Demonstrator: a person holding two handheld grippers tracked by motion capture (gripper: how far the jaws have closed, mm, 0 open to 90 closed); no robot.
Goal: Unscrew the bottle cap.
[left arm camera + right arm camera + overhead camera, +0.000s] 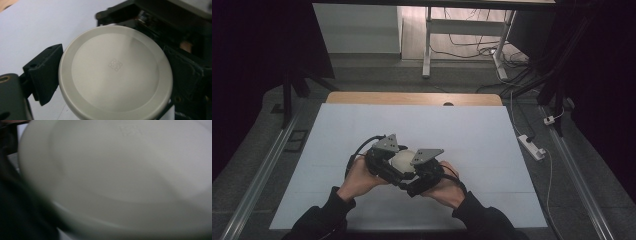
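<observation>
White sheeting covers the counter [362, 130]; between the left tongs [388, 161] and right tongs [419, 172] sits a round white lid [115, 72] — both seemingly pinching its rim. Light, stiff, likely slippery — hold edges.

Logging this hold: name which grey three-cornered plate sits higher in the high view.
The plate above the person's left hand; it sits higher and further left than the plate above the right hand, with the white round lid between them.
</observation>
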